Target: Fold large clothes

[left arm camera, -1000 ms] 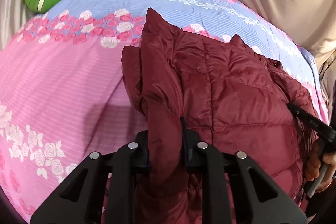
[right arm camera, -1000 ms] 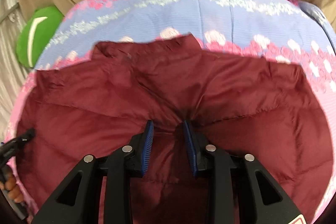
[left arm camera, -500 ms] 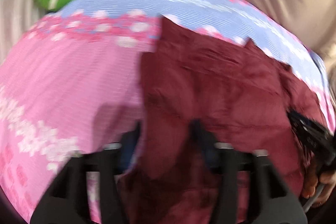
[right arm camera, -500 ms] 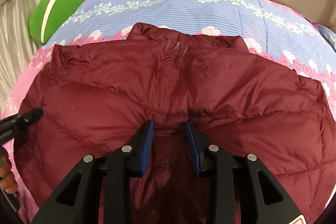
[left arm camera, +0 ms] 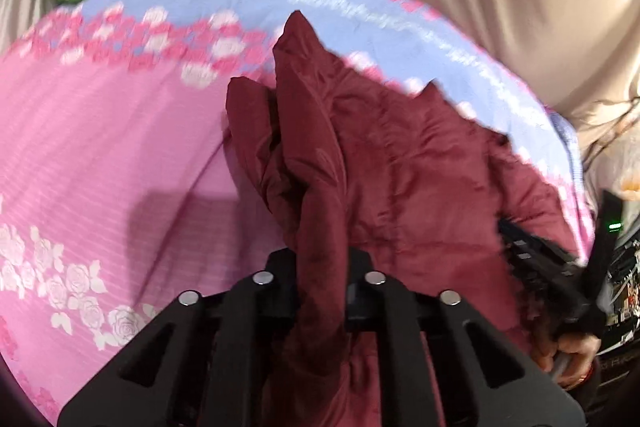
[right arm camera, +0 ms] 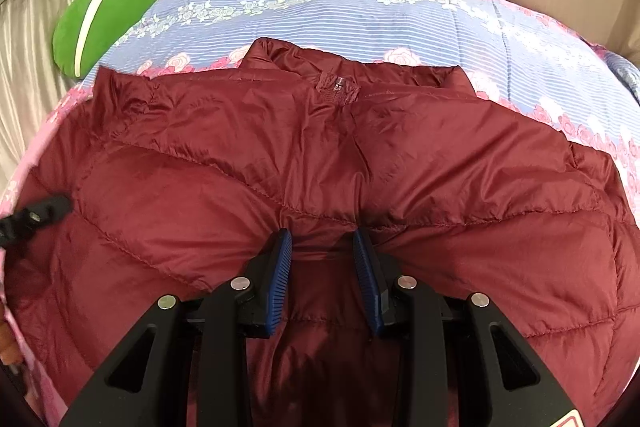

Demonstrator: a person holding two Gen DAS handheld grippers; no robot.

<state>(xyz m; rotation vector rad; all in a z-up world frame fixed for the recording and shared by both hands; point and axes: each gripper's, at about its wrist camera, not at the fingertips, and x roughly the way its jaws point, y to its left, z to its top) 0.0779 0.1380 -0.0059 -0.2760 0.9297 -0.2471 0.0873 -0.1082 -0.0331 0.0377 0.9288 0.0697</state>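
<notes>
Quilted maroon puffer jacket [right arm camera: 320, 163], glossy, on floral bedsheet [right arm camera: 360, 15].

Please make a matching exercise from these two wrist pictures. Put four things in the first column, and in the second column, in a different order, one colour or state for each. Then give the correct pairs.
Column one:
1. puffer jacket
2. cushion
3. left gripper
4. bedsheet

Column two:
A. green with a white stripe
B. closed on a bunched fold of the jacket
C. dark red, quilted, zipper pull at the collar
D. pink and blue bands with printed roses

Pairs: 1-C, 2-A, 3-B, 4-D
</notes>
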